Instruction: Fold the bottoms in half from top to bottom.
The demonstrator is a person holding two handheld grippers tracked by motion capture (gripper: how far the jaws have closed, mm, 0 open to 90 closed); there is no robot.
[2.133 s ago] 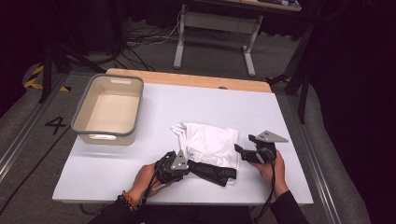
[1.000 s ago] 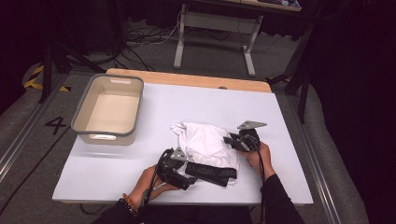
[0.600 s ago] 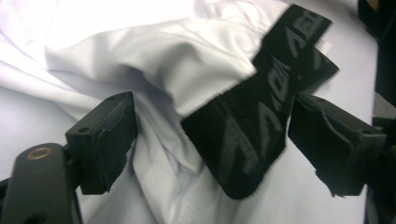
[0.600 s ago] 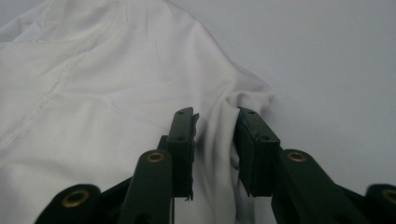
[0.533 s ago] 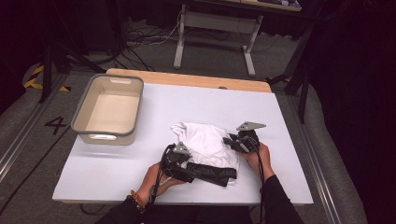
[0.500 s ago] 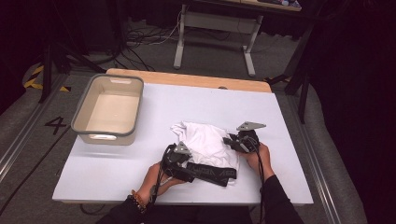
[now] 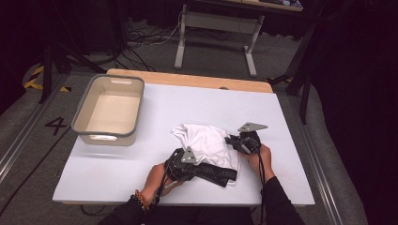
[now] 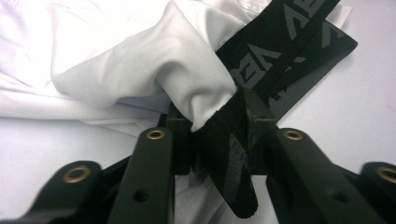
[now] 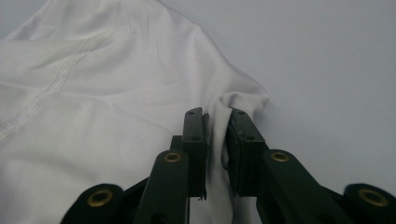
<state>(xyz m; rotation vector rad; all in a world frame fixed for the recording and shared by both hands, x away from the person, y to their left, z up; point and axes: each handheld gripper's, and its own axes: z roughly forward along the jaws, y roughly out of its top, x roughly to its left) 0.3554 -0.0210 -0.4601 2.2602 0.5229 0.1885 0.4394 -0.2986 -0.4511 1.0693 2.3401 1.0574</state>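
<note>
A crumpled white garment (image 7: 204, 140) with a black lettered waistband (image 7: 220, 174) lies on the white table (image 7: 211, 101), near the front. My left gripper (image 7: 196, 168) is at the garment's front left corner. Its jaws have just been closing and now pinch the end of the black waistband (image 8: 224, 140) together with a fold of white fabric (image 8: 140, 70). My right gripper (image 7: 231, 140) is at the garment's right edge. Its jaws have closed a little further and are shut on a bunched edge of the white fabric (image 9: 93, 93), seen between its pads (image 9: 196, 135).
An empty beige bin (image 7: 108, 137) with a grey rim stands at the table's left. A wooden strip (image 7: 187, 78) runs along the far edge. Beyond it are a metal stand (image 7: 216, 28) and cables on the floor.
The left gripper has shifted slightly right onto the garment's corner and shut on the waistband. The right gripper came in from the right two seconds ago and has since held its place.
</note>
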